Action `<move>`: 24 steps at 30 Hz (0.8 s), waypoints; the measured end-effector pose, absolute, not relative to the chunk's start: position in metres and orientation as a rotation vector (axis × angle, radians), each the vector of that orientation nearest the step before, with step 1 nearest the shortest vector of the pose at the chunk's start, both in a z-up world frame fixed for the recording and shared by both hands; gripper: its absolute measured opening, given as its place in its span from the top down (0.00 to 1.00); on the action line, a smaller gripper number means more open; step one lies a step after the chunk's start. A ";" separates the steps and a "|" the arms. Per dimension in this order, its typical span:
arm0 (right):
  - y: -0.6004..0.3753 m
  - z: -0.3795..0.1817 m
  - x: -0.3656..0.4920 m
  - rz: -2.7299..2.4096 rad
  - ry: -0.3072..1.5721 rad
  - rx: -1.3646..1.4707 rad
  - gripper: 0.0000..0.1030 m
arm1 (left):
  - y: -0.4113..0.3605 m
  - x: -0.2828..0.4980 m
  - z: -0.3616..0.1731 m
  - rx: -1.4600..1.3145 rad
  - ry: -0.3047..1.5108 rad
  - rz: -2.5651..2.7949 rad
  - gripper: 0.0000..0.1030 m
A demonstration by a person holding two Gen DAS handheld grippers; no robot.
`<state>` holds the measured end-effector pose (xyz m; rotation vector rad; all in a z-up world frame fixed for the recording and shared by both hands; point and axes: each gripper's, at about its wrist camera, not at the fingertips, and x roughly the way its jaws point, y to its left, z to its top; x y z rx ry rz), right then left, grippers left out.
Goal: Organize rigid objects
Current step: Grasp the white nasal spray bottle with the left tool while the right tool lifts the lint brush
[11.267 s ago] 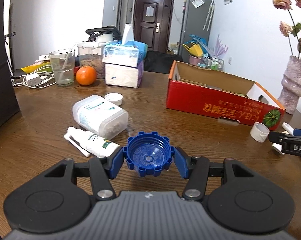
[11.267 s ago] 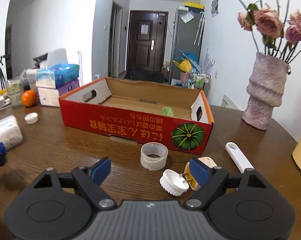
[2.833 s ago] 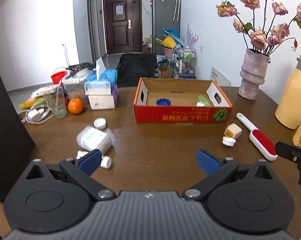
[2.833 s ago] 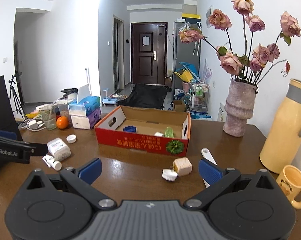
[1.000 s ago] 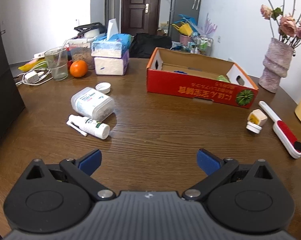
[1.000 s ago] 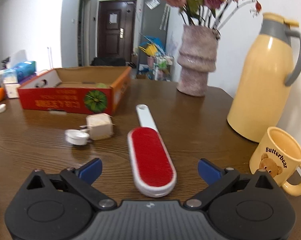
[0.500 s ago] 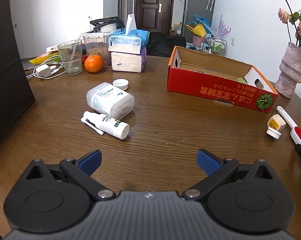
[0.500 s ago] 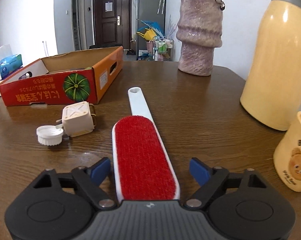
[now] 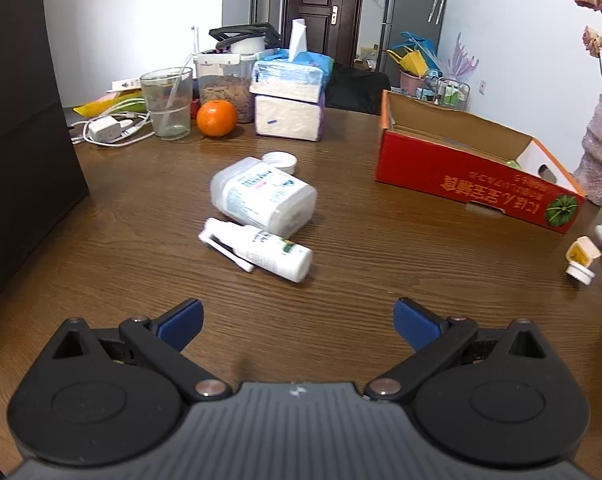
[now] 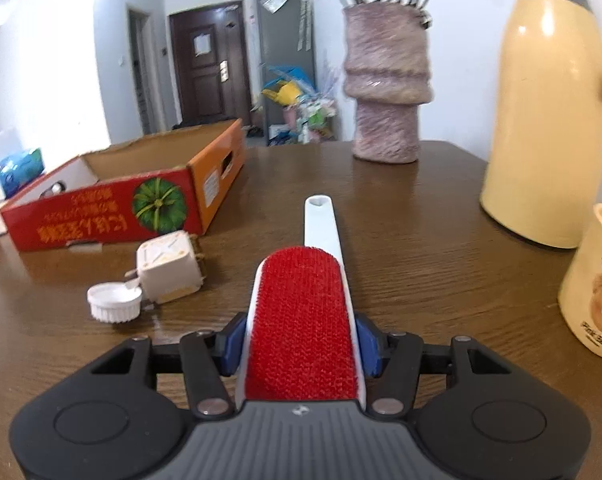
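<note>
Two grippers: one clamped, one spread
Lint brush [image 10: 301, 320]: red-bristled head with a white handle, lying along the wooden table [image 10: 421, 260], handle pointing away toward the vase; the head sits between the right gripper's blue pads
Right gripper [image 10: 301, 340]: fingers closed in against both sides of the brush head, pads touching its white edges
Plug adapter [image 10: 169, 272]: cream cube just left of the brush, prongs showing, touching a small white ribbed cap [image 10: 115, 302]
Cardboard box [image 10: 141, 196]: red and orange with a green pumpkin print, open top, behind the adapter and left of the brush handle
Vase [image 10: 385, 92]: pinkish, ridged, standing past the handle's tip, with flower stems in it
Thermos [image 10: 549, 112]: cream, tall, to the right, well apart from the brush
Mug [image 10: 593, 284]: cream with a bear print, near the right edge, in front of the thermos
Left gripper [image 9: 297, 318]: fingers wide apart, nothing between them, low over bare table
Spray bottle [image 9: 261, 250]: white, lying on its side ahead of the left gripper
Clear plastic jar [image 9: 263, 198]: lying on its side, touching or just behind the spray bottle; a white lid [image 9: 279, 161] sits just beyond it
Far left of table: orange [image 9: 217, 118], glass [image 9: 167, 104], stacked tissue packs [image 9: 289, 100], white charger with cable [image 9: 105, 130]
Box from the left view: [image 9: 477, 172] to the right, well apart from the bottles
</note>
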<state>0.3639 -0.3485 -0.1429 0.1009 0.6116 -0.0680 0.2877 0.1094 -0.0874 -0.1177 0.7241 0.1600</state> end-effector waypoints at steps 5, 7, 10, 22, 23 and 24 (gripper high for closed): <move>-0.350 -0.137 0.347 -0.118 0.539 0.125 0.47 | 0.127 0.298 -0.096 -0.106 0.722 0.172 0.00; -0.346 -0.136 0.341 -0.130 0.516 0.120 0.47 | 0.134 0.303 -0.099 -0.101 0.729 0.172 0.00; -0.339 -0.135 0.333 -0.136 0.500 0.109 0.47 | 0.142 0.310 -0.103 -0.095 0.741 0.152 0.00; -0.312 -0.131 0.313 -0.166 0.471 0.070 0.47 | 0.165 0.334 -0.112 -0.069 0.729 0.079 0.00; -0.310 -0.131 0.311 -0.167 0.470 0.070 0.47 | 0.166 0.336 -0.113 -0.066 0.729 0.072 0.00; -0.308 -0.131 0.309 -0.168 0.468 0.069 0.47 | 0.166 0.338 -0.114 -0.061 0.730 0.064 0.00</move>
